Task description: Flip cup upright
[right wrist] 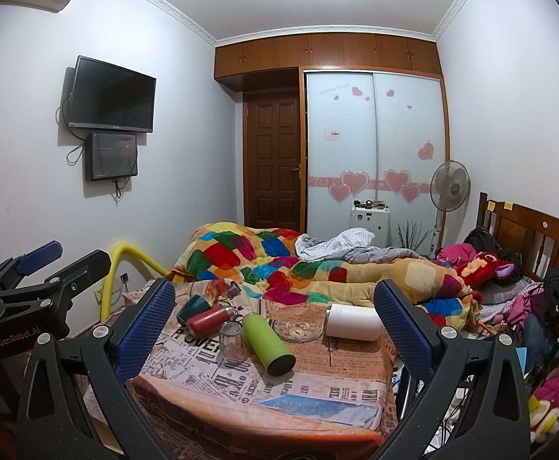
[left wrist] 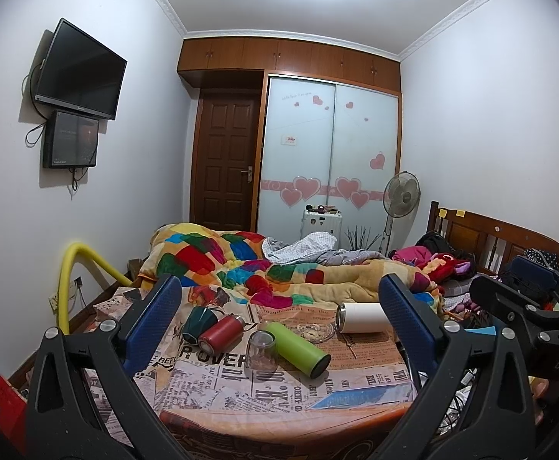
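stage: nothing is grasped yet; you're at the approach, both tools held back from the table.
left gripper (left wrist: 279, 322): jaws spread wide, empty, the whole cluster framed between the blue pads.
right gripper (right wrist: 275, 322): jaws also wide apart, empty, same framing from slightly further right.
targets: several vessels lie on their sides on the newsprint tablecloth (left wrist: 318, 383). the task doesn't say which cup, so pick one and commit.
dark green cup (left wrist: 199, 324): on its side at the far left, touching the red bottle (left wrist: 220, 333).
glass cup (left wrist: 261, 349): looks mouth-down, just beside the green bottle (left wrist: 296, 347); orientation is hard to confirm through clear glass.
white tumbler (left wrist: 362, 317): on its side, well apart from the rest and near the glass dish (left wrist: 314, 331). easiest access, i'd judge.
grip: come in across the body, not along the axis, and close near mid-length so it pivots cleanly.
risk: cylinders on cloth will likely roll when nudged. the green bottle sits against the glass cup and may shift with it.
placement: stand it on a flat patch of cloth, away from the blanket (left wrist: 279, 268) edge and from the dish.
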The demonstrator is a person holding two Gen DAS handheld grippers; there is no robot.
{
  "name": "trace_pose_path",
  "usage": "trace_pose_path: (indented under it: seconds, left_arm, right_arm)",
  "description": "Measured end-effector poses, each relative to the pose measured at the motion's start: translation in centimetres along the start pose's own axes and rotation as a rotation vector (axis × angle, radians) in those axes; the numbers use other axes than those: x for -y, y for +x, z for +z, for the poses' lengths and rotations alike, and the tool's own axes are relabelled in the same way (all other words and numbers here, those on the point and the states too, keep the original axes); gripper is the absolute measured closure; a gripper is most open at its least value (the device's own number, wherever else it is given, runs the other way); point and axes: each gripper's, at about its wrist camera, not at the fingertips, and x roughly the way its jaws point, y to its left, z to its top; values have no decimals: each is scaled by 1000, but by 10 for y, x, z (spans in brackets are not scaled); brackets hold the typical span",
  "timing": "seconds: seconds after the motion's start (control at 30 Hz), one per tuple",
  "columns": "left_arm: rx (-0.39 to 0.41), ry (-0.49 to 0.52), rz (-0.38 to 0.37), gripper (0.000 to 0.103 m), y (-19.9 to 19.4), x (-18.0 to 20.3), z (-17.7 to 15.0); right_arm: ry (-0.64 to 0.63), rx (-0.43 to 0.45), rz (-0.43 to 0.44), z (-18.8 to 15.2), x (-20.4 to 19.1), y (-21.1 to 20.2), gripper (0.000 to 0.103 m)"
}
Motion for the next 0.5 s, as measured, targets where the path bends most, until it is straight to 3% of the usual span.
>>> trace_pose_path:
  seconds: [0.5]
  left_arm:
    - [-39,-24,15,0,22,-17,-11]
  right_arm:
    - [-10,-60,0,-4,-2,24,0]
